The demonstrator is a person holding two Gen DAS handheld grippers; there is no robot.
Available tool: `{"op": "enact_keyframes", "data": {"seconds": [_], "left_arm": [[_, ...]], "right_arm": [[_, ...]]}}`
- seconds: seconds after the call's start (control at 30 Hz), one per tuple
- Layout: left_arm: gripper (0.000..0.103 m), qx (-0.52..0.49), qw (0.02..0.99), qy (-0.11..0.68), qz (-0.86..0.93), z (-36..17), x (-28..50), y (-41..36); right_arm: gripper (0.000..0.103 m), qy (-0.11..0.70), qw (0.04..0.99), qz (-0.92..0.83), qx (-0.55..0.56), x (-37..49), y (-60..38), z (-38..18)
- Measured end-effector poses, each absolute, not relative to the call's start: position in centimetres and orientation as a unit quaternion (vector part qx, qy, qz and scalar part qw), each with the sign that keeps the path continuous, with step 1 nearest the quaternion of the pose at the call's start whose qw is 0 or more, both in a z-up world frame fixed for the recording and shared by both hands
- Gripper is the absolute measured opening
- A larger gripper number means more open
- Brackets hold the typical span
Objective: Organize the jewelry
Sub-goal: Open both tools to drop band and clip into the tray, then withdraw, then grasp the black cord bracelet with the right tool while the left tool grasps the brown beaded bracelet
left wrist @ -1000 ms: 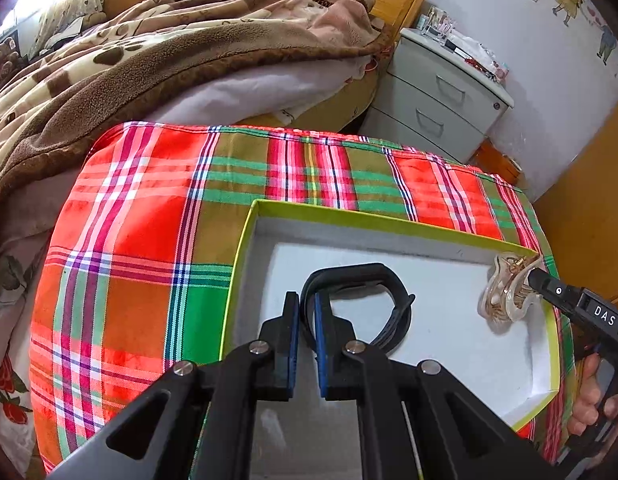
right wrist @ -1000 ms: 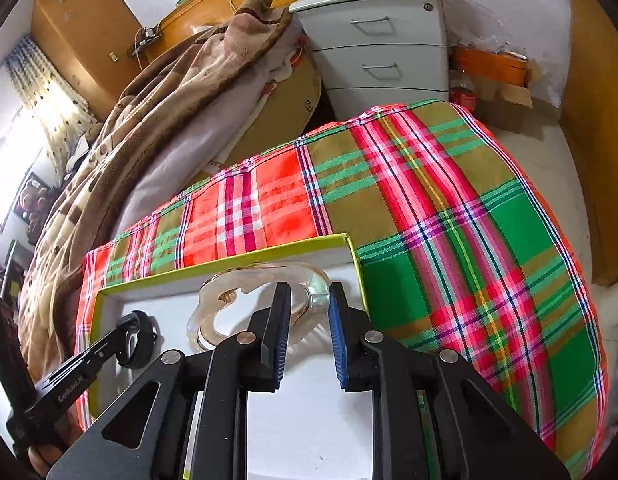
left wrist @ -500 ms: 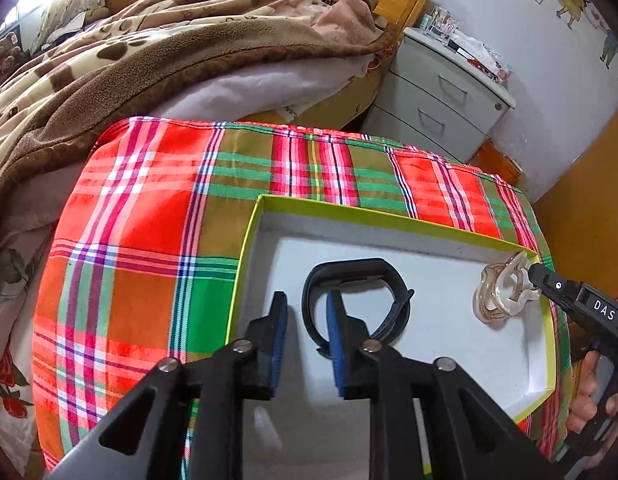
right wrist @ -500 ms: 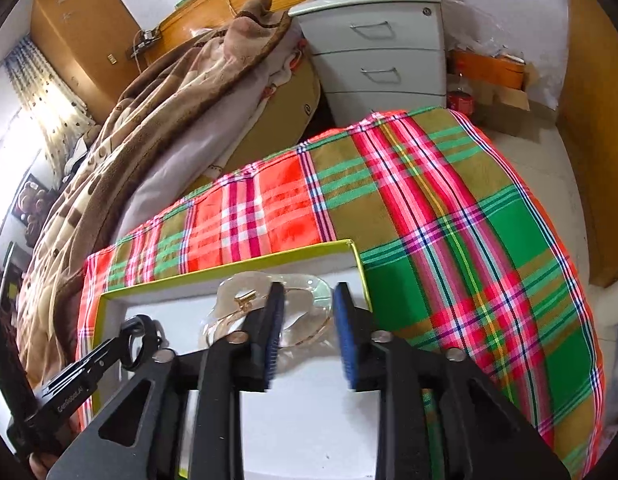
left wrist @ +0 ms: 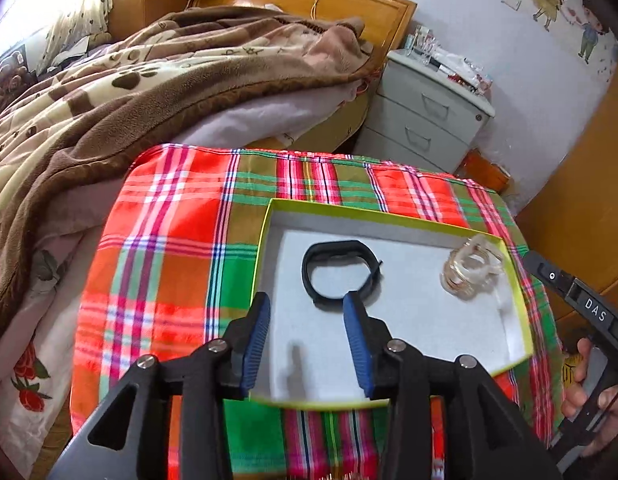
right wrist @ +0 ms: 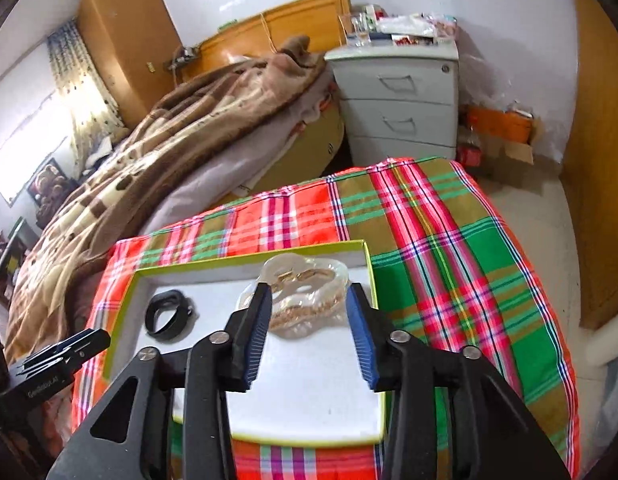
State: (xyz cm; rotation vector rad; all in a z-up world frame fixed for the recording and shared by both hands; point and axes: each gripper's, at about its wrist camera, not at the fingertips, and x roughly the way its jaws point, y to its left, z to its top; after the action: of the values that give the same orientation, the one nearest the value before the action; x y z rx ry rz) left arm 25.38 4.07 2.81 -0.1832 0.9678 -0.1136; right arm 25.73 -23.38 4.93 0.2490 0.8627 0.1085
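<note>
Bedroom furniture fills the upper part of both views: a bed with a brown fleece blanket with paw prints (left wrist: 157,92) lies at the upper left, and a grey bedside cabinet with drawers (left wrist: 425,120) stands at the upper right of the left wrist view. Below them is the tabletop, covered by a checked cloth in red, green and orange (left wrist: 165,264).

On this cloth sits a shallow white cardboard box with a yellow-green rim (left wrist: 265,236), open at the top. Two pieces lie on its white floor, well apart from each other. A black band bracelet closed into a loop (left wrist: 337,272) lies near the middle of the left wrist view. A bundle of clear and gold bangles (left wrist: 471,274) lies close to the right wall of the box, in its far right corner.

At the bottom of the left wrist view, the left gripper (left wrist: 307,340) hangs above the near part of the box. Its blue-padded jaws are opening and nothing is between them; the black bracelet lies just beyond the tips, not touched.

In the right wrist view the right gripper (right wrist: 309,332) is at the bottom centre, and its jaws are opening too. The bangles (right wrist: 305,300) are seen in the gap between the pads but they rest on the box floor, and the pads do not press them. The black bracelet (right wrist: 167,314) shows at the left of this view.
</note>
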Motion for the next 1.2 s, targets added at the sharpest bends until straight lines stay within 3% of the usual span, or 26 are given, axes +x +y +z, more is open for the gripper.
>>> {"op": "enact_keyframes", "data": {"seconds": [0.47, 1.2], "left_arm": [[0.049, -0.107, 0.891, 0.437, -0.056, 3.3, 16.7, 6.1], [0.061, -0.105, 0.89, 0.443, -0.031, -0.9, 9.5, 9.3]], "right_arm": [[0.042, 0.387, 0.911, 0.077, 0.118, 17.7, -24.8, 4.0], [0.045, 0.453, 0.887, 0.034, 0.077, 13.3, -25.3, -1.5]]}}
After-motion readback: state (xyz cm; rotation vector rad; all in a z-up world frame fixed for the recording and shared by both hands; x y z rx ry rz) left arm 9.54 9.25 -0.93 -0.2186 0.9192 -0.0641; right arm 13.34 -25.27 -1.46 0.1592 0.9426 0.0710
